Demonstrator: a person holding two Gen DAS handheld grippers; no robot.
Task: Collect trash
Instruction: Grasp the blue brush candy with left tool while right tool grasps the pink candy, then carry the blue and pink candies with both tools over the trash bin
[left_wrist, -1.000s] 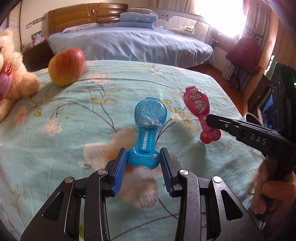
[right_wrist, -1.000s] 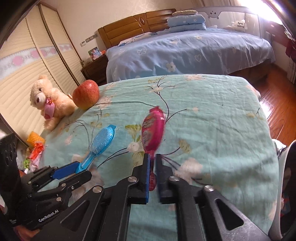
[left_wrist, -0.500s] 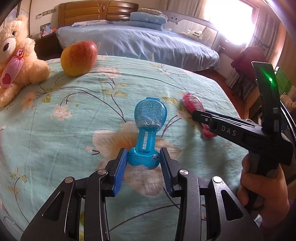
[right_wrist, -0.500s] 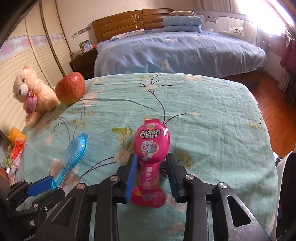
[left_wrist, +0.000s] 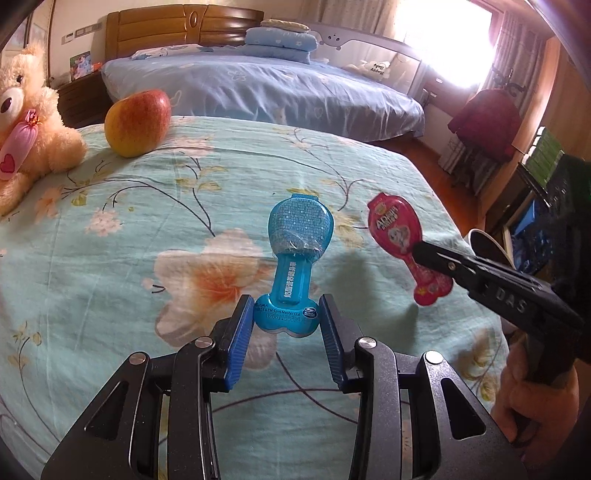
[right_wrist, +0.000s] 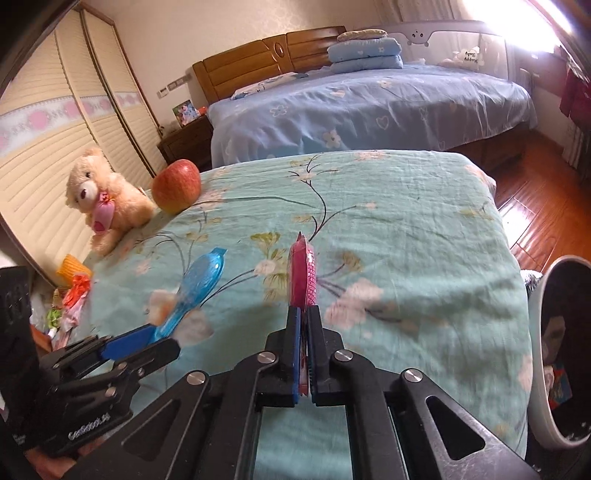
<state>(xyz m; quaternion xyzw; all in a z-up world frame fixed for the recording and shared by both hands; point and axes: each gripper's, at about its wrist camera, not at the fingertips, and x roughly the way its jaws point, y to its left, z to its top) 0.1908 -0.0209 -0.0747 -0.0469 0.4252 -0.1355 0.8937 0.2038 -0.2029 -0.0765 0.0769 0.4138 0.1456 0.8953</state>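
**A:** What am I holding right now?

**B:** My left gripper (left_wrist: 284, 325) has its jaws pressed on the flared base of the blue candy package (left_wrist: 295, 258), flat side up. I grip the narrow end so the wide head sticks forward and stays in view.

**A:** And the other side?

**B:** The right gripper (right_wrist: 303, 328) has its jaws nearly together, clamped on the stem of the pink candy package (right_wrist: 302, 271). I hold it edge-on because the thin plastic gives the pads a firm pinch that way. Both packages look lifted clear of the floral bedspread (left_wrist: 147, 206).

**A:** Where do they go?

**B:** I judge the white bin (right_wrist: 543, 369), just beside the bed on my right. The apple (left_wrist: 137, 122) and teddy bear (left_wrist: 29, 129) lie well apart; I leave them.
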